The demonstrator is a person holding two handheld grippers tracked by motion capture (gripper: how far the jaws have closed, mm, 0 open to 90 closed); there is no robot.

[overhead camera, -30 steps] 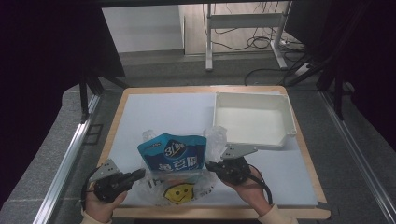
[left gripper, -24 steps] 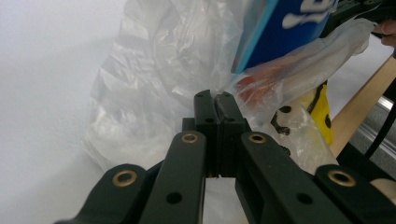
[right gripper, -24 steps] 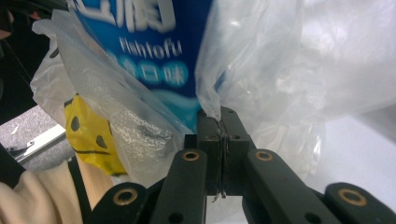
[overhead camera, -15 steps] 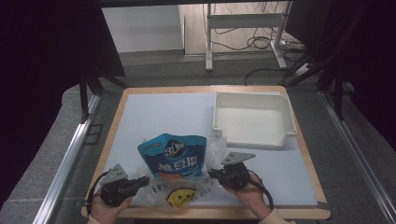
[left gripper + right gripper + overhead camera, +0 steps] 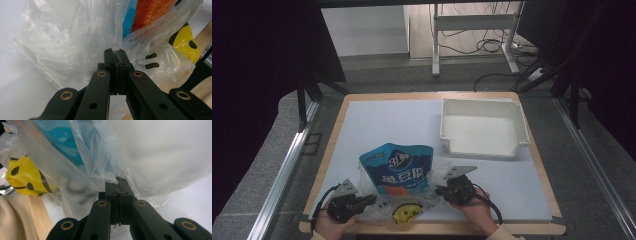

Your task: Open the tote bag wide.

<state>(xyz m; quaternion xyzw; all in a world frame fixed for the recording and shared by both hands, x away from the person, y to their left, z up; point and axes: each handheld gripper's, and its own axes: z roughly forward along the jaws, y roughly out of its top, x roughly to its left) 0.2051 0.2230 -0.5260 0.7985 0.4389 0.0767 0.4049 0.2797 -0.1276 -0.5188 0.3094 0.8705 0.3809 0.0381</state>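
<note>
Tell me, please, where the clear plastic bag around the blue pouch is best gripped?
Grip the plastic bag by its loose film edges, from the near side, one each side of the blue pouch. The left gripper and right gripper are shut on such folds; the bulging middle probably offers nothing thin.

The right gripper (image 5: pixel 118 185) had its two black jaws pressed together on a fold of the clear plastic bag (image 5: pixel 100 170), the film pinched between the pads. Through the film showed a blue pouch (image 5: pixel 58 137), and to the left a yellow smiley print (image 5: pixel 23 176). A wooden table edge (image 5: pixel 36 212) ran below the print.
</note>
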